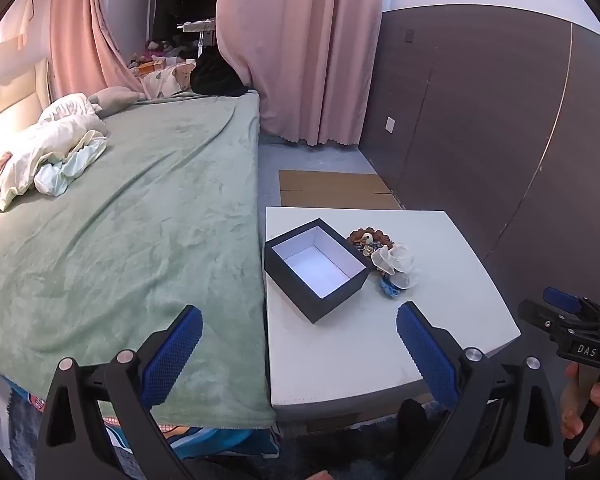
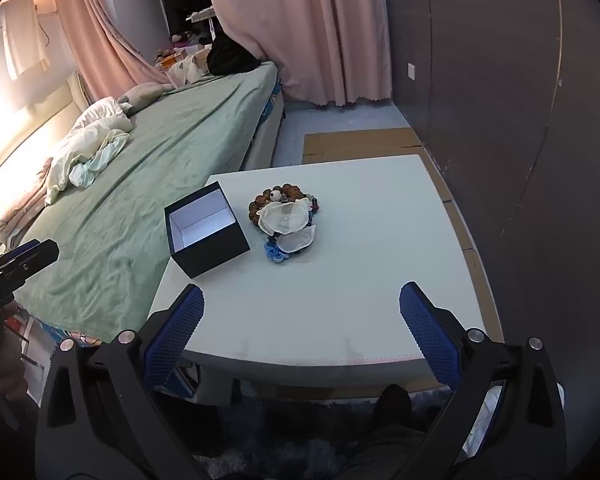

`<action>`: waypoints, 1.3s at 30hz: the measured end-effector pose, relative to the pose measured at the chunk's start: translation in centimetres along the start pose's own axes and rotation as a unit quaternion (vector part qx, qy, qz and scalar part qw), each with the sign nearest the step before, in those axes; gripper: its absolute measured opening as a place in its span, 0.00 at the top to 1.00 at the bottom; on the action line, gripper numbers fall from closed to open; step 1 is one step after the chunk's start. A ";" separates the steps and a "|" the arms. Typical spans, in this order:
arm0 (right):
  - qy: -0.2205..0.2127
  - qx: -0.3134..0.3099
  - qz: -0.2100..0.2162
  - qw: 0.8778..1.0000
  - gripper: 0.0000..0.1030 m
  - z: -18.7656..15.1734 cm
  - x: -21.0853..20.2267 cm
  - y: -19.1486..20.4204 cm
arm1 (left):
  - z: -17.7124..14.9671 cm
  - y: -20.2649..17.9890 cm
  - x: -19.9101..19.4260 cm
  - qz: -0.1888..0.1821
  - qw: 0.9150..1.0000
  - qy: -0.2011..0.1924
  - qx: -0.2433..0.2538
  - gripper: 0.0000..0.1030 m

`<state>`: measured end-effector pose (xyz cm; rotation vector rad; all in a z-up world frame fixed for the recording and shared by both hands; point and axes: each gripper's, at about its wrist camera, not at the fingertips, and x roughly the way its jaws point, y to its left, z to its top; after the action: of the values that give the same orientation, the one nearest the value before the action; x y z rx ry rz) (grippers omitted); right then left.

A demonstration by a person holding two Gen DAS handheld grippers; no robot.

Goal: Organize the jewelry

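Now, jewelry (image 2: 284, 216): small, light, tangly pile right of box (image 2: 206, 230); best pinched by the beads.
Left gripper (image 1: 300, 344): fingers spread, empty.
Right gripper (image 2: 302, 320): fingers spread, empty.

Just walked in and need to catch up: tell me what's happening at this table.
A person holds two tongs, both open and empty: the left tongs and right tongs hover at the white table's near edge. The black box sits open and empty; the jewelry pile beside it is untouched.
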<state>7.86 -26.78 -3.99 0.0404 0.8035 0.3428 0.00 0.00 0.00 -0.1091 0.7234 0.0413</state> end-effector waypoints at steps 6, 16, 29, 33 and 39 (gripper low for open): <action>-0.005 -0.001 0.001 1.000 0.05 -0.3 -0.9 -0.2 | 0.0 0.0 0.0 -0.003 1.000 -0.001 -0.002 0.08; -0.015 -0.002 -0.002 1.000 0.05 -0.1 -2.4 -0.6 | 0.3 0.0 -0.8 0.000 1.000 -0.002 -0.003 0.08; -0.015 -0.005 -0.002 1.000 0.05 -0.1 -2.4 -0.4 | 0.2 -0.1 -2.3 0.001 1.000 -0.004 -0.004 0.08; -0.015 -0.006 -0.003 1.000 0.05 -0.1 -2.4 -0.3 | 0.0 0.0 -2.3 0.000 1.000 -0.005 -0.004 0.08; -0.017 -0.006 -0.004 1.000 0.05 -0.1 -2.5 -0.1 | 0.0 0.0 -2.5 0.000 1.000 -0.006 -0.005 0.08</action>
<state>6.24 -27.69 -2.32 0.0325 0.7685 0.3391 -1.89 0.00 1.69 -0.1178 0.7113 0.0452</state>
